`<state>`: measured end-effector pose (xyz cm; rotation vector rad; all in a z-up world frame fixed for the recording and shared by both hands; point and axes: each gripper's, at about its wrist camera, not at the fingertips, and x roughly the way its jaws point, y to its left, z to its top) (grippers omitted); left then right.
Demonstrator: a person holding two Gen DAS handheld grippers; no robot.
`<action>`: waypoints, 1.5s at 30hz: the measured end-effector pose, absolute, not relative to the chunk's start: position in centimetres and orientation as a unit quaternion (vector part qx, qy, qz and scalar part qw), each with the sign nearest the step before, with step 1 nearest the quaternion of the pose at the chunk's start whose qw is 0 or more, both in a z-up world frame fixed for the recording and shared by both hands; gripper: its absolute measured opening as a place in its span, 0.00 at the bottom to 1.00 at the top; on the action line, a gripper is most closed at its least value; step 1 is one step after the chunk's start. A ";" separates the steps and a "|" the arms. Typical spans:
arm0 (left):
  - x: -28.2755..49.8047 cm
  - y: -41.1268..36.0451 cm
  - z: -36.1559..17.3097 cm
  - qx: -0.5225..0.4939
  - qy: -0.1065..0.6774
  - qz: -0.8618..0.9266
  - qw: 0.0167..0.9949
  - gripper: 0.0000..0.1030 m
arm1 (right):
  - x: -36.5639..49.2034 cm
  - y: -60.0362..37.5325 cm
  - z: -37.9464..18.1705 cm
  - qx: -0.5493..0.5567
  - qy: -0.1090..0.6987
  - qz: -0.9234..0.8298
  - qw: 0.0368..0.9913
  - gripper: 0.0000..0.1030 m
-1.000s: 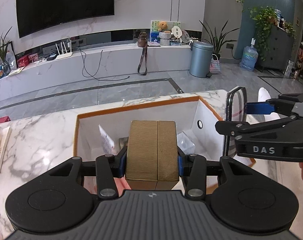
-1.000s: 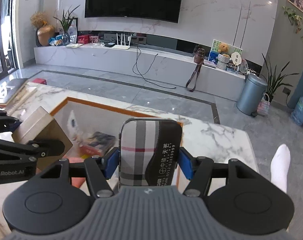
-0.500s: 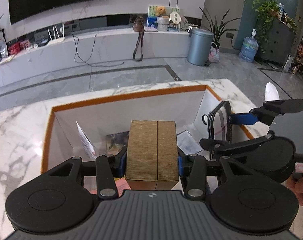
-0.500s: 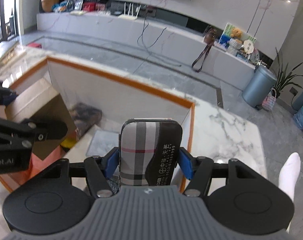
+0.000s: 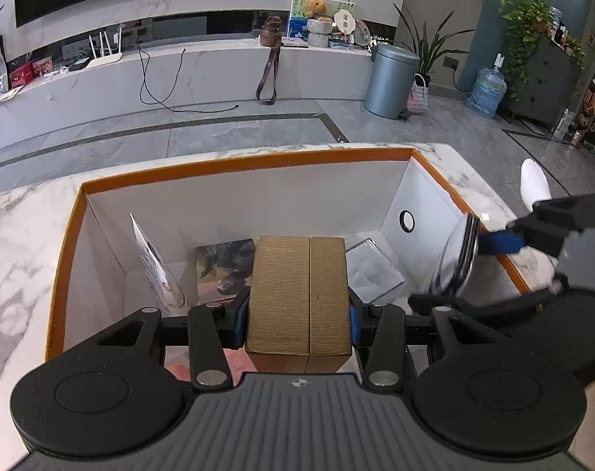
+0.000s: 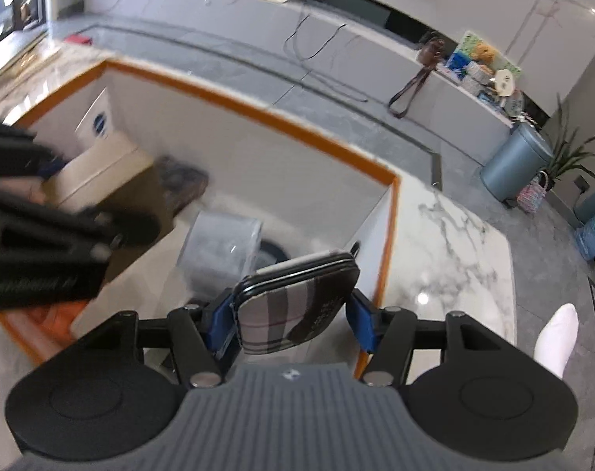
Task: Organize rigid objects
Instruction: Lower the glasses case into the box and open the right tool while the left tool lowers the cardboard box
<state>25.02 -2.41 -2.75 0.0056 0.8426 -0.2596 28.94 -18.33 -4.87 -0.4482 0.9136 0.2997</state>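
Tongs both loaded over the orange-rimmed box (image 5: 234, 165) on the marble surface (image 5: 19, 227): left tongs (image 5: 299, 314) clamped on a brown carton (image 5: 297, 290), right tongs (image 6: 293, 314) clamped on a plaid case (image 6: 293, 314), tilted inward, seemingly for placement.

The left claw (image 5: 299, 308) is matte black plastic: a ribbed dark-grey housing at six o'clock stamped with a small white round emblem, flanked by two round black discs with raised inner circles. Flat black linkage bars carry silver screw heads at their pivots and end in blue fingertip pads (image 5: 240, 324). The right claw (image 6: 293, 320) has the same ribbed housing, discs, silver screws and blue pads (image 6: 362, 327). A blurred white sock-clad foot (image 6: 554, 337) shows at four o'clock.
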 end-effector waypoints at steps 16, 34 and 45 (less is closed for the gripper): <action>24.7 -2.6 -2.8 -0.016 0.434 -0.120 0.893 0.50 | 28.4 -19.3 -3.5 -0.170 0.374 0.114 0.904 0.52; 25.3 -7.3 -4.0 -0.086 0.470 -0.168 0.862 0.50 | 23.9 -24.7 -2.0 -0.019 0.306 0.000 0.952 0.57; 27.3 -9.6 -6.7 -0.140 0.514 -0.159 0.832 0.50 | 24.0 -27.1 -2.7 0.018 0.308 -0.026 0.951 0.60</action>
